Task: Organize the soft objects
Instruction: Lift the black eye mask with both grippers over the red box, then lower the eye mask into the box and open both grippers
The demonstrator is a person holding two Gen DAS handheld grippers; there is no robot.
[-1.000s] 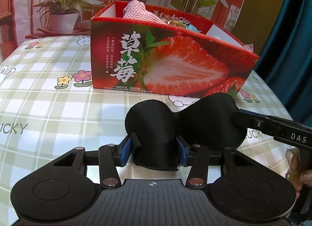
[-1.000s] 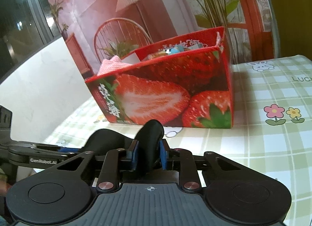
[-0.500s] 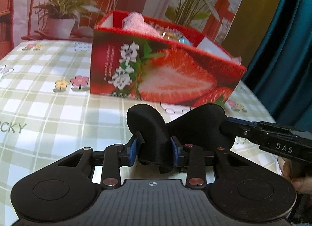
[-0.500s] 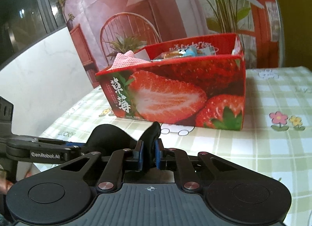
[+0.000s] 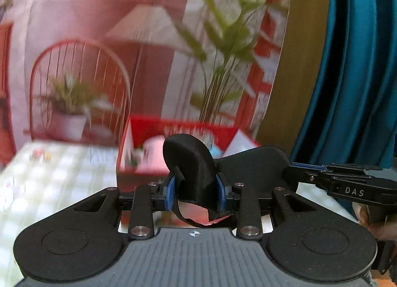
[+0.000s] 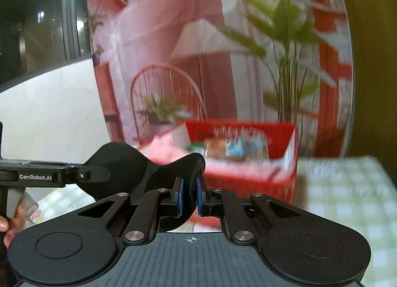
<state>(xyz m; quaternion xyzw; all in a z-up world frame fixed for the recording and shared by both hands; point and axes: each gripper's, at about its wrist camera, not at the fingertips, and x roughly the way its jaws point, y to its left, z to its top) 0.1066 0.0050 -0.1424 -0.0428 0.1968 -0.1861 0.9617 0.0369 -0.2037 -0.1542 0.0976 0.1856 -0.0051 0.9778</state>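
Observation:
A black padded eye mask [image 5: 188,155] hangs in the air, stretched between both grippers. My left gripper [image 5: 196,187] is shut on one folded cup of it, blue pads pressing on both sides. My right gripper [image 5: 290,174] comes in from the right and pinches the other cup's outer end. In the right wrist view, my right gripper [image 6: 189,187] clamps a thin edge of the eye mask [image 6: 119,165], and my left gripper [image 6: 99,175] holds its far end. Behind the mask stands the open red strawberry box [image 5: 178,126], a pink cloth [image 5: 153,145] inside it.
The red box [image 6: 238,126] holds several packets and the pink cloth [image 6: 163,150]. It stands on a checked tablecloth [image 6: 347,187] before a printed backdrop of a chair and plants. A teal curtain [image 5: 359,64] hangs at the right. A hand [image 5: 382,227] holds the right gripper's handle.
Both grippers have risen with the mask, lifting it off the table. The box now sits lower in both views, showing its inside. Both sets of jaws have squeezed tighter on the mask.

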